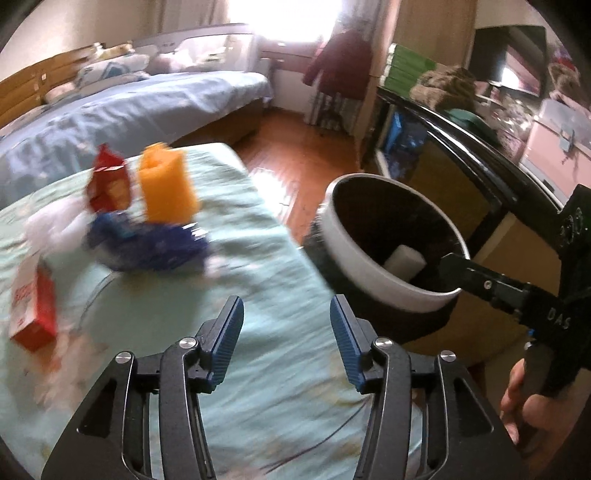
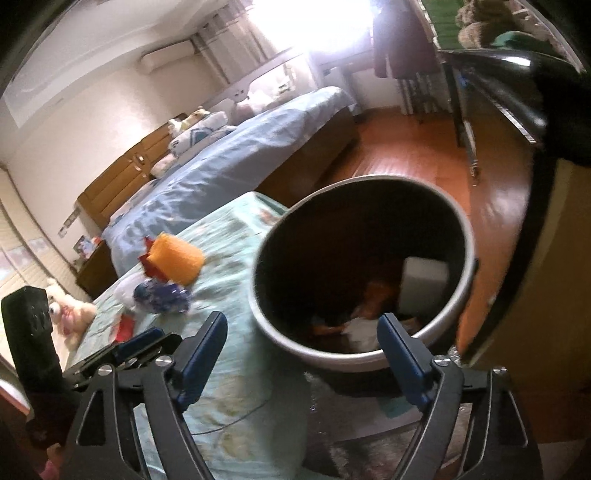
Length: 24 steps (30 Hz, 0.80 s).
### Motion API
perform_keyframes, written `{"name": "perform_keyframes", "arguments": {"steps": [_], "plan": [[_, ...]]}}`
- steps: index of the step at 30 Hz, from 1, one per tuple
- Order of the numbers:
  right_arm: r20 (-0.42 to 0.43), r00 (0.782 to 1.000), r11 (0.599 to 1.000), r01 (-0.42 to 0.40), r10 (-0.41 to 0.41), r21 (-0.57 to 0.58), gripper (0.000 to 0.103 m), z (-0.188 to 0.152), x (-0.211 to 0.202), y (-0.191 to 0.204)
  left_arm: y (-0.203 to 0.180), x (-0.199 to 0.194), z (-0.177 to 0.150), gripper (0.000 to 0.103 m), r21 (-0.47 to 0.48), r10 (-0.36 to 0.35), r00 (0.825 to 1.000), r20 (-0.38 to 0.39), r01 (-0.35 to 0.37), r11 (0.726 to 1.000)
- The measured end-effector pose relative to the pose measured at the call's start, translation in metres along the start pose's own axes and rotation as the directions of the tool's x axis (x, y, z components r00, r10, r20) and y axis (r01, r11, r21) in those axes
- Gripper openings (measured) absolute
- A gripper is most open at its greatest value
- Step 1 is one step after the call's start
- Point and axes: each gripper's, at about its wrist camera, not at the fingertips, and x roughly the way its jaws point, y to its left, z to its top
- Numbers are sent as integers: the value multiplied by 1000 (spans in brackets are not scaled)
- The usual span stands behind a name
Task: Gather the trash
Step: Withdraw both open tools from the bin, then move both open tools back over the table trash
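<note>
Left gripper (image 1: pixel 286 339): jaws apart, nothing between them, over the green sheet (image 1: pixel 258 258) of the near bed. Right gripper (image 2: pixel 303 354): jaws apart, empty, poised at the near rim of the bin (image 2: pixel 266 325); one of its fingers (image 1: pixel 465 269) reaches over the rim in the left view.

Bin stands just beside the bed's edge, to the right of the left gripper. Inside: a white block (image 2: pixel 424 284) against the far wall, orange and white scraps at the bottom, blurred.

Trash left on the sheet, ahead and left of both grippers: red box (image 1: pixel 33 314) nearest, then a blue wrapper (image 1: pixel 155 247) touching a white crumpled piece (image 1: pixel 55 229), behind them an orange pack (image 1: pixel 166 184) upright and a red bag (image 1: pixel 109 181) just beside it. All blurred; labels unreadable.

Nothing lies between left gripper and the pile. A plush toy (image 2: pixel 70 310) lies at the bed's far left.

Beyond: a second bed with a blue cover (image 1: pixel 147 103), wooden floor (image 1: pixel 295 155), black-framed cabinet (image 1: pixel 443 122) at right, bright window (image 1: pixel 288 18).
</note>
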Motion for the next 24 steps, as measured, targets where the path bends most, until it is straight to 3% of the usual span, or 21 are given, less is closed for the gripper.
{"name": "perform_keyframes", "arguments": {"steps": [14,24], "plan": [[-85,991,989,-111,103,-94,87,-27,25,73,80,-47,-43,53,-124,150,988,28,-146,982],[-157,973,966,-193,166,-174,87,-45,46,130,138,-85,-75,54,-241,268,963,34,-253,937]]}}
